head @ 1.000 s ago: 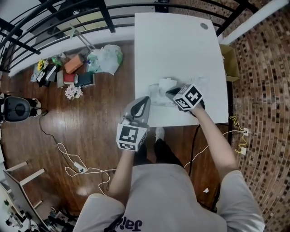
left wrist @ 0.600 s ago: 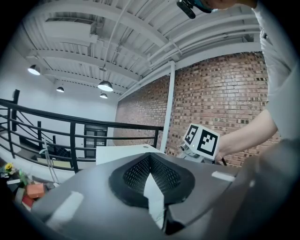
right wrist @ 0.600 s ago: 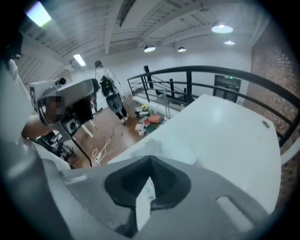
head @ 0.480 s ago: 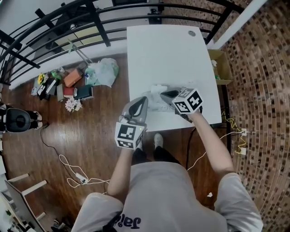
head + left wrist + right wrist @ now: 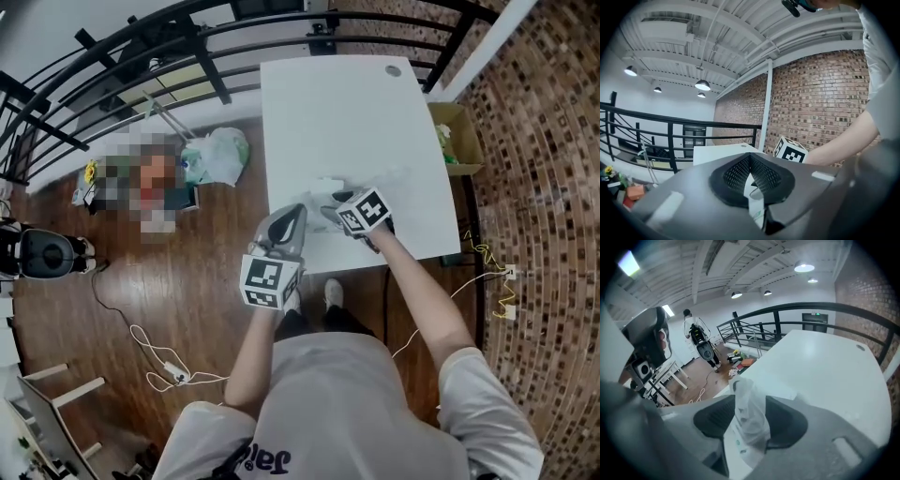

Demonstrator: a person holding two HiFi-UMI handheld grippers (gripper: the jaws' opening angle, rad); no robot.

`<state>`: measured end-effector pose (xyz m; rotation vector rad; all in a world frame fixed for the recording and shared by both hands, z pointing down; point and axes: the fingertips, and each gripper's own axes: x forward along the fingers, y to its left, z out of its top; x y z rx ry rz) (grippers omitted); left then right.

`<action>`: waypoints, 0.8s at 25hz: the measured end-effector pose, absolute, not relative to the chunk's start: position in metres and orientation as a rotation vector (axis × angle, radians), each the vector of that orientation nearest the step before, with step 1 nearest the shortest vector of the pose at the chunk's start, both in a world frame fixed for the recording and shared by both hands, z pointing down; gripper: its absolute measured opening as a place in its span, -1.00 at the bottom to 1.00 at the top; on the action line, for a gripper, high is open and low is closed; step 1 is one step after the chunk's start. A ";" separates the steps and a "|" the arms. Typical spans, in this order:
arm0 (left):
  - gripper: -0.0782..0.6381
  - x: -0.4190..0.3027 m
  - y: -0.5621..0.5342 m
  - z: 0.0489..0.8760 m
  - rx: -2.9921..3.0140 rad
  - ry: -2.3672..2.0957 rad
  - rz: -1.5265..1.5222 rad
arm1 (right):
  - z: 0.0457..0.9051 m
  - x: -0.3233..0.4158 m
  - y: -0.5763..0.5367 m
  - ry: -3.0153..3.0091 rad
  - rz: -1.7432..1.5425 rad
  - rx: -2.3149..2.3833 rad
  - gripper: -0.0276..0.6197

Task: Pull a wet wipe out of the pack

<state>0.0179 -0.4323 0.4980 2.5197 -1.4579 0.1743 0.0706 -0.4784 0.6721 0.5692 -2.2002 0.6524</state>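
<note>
Spread to their full width, the right claw's (image 5: 750, 401) jaws have just been opening. A crumpled, translucent white wet wipe (image 5: 751, 416) stands upright between them, pinched by neither side. It leans close to one jaw, and I cannot tell whether it brushes it. Beneath the wipe shows the flat white plastic pack with small green print (image 5: 739, 453), and the wipe rises from its top. The pack lies near the front edge of the plain white rectangular table (image 5: 347, 112), between the two claws.

The left claw (image 5: 750, 158) is pressed together at its tips. A thin white strip (image 5: 757, 206) bearing a green mark runs down the gap behind them. I take it for the pack's near edge, held fast there.

By my reading the job stands about midway. The wipe is teased up out of the opening, yet its lower end seems to sit in the pack, and nothing grips it. What remains is to close the right claw on the raised wipe and draw it up and away until it comes clear, with the left claw steadying the pack.
</note>
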 end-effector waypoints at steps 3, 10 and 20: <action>-0.74 0.012 -0.432 0.501 2.503 -1.470 0.183 | 0.669 0.063 -0.484 -2.289 0.698 0.582 -0.94; -0.74 0.009 -0.436 0.496 2.491 -1.481 0.162 | 0.629 0.060 -0.479 -2.414 0.671 0.556 -0.94; -0.74 0.016 -0.446 0.475 2.526 -1.454 0.113 | 0.514 0.063 -0.493 -2.663 0.560 0.661 -0.94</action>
